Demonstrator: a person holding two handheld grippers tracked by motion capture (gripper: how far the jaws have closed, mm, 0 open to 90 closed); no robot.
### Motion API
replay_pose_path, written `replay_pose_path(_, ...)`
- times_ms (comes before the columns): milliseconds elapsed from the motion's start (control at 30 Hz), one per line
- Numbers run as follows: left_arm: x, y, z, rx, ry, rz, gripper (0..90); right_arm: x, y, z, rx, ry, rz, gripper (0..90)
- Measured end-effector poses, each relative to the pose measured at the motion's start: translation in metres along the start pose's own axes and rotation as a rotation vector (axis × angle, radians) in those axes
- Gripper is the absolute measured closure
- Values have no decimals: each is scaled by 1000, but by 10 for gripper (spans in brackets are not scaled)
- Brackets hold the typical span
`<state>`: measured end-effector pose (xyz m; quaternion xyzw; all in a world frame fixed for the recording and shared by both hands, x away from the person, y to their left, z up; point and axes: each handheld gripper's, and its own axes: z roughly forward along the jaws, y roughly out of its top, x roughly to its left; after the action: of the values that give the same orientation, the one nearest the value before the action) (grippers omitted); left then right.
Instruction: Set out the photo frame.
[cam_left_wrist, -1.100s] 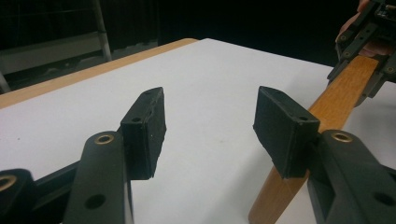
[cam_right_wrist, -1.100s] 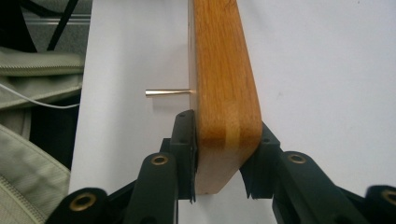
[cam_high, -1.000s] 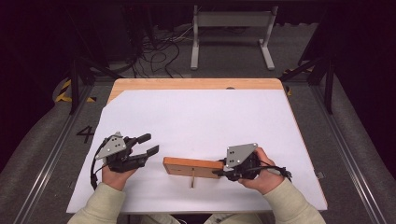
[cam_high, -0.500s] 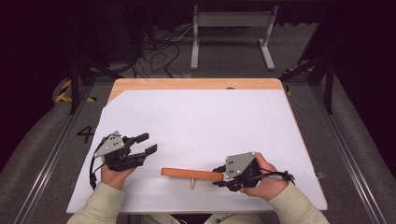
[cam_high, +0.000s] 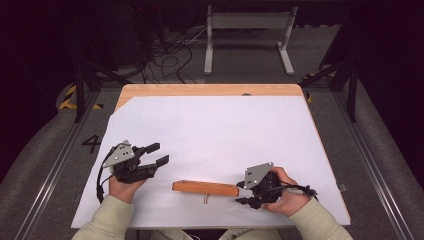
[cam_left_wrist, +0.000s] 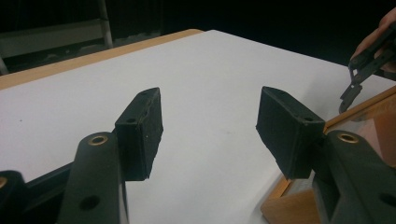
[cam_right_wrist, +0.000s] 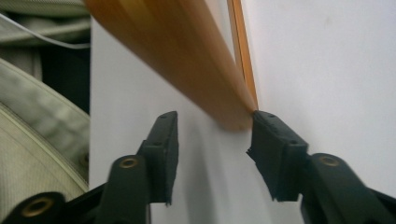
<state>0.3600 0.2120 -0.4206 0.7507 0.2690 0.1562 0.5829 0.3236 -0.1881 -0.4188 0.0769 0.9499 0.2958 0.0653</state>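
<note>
Near the counter's (cam_high: 210, 90) front edge lay the wooden board (cam_high: 205, 188). Right gripper (cam_high: 248, 194) w/ fingers spread at its right end, prob. to grab it; left gripper (cam_high: 157, 154) hovered nearby, fingers spread, empty.

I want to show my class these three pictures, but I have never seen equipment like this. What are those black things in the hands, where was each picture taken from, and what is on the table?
A person holds a hand-operated two-jaw gripper in each hand. One picture looks down from above; the others come from cameras riding on each gripper. The left gripper hovers open, holding nothing. The right gripper is open at the end of a wooden board, one jaw touching it, not clamping. The board rests on white paper covering a wooden table.
</note>
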Motion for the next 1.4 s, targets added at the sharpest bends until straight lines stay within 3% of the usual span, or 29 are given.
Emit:
replay_pose_path(133, 0, -1, 1, 7, 6, -16, 407, -3, -8, 4, 69, 30, 49, 829)
replay_pose_path(233, 1, -1, 0, 16, 23, -10, 408, -2, -10, 8, 71, 61, 60, 900)
replay_pose_path(400, 2, -1, 1, 36, 57, -22, 408, 0, -9, 13, 52, 96, 65, 900)
replay_pose_path(700, 3, -3, 3, 61, 71, -33, 388, 0, -6, 20, 0, 116, 88, 900)
replay_pose_path(967, 3, -3, 4, 70, 79, -34, 371, -3, -6, 22, -22, 86, 126, 900)
replay_pose_path(1200, 0, -3, 2, 70, 88, -16, 367, -13, -6, 23, -48, 31, 219, 900)
replay_pose_path(1400, 0, -5, 0, 71, 95, -24, 366, -24, -2, 24, -59, -30, 264, 900)
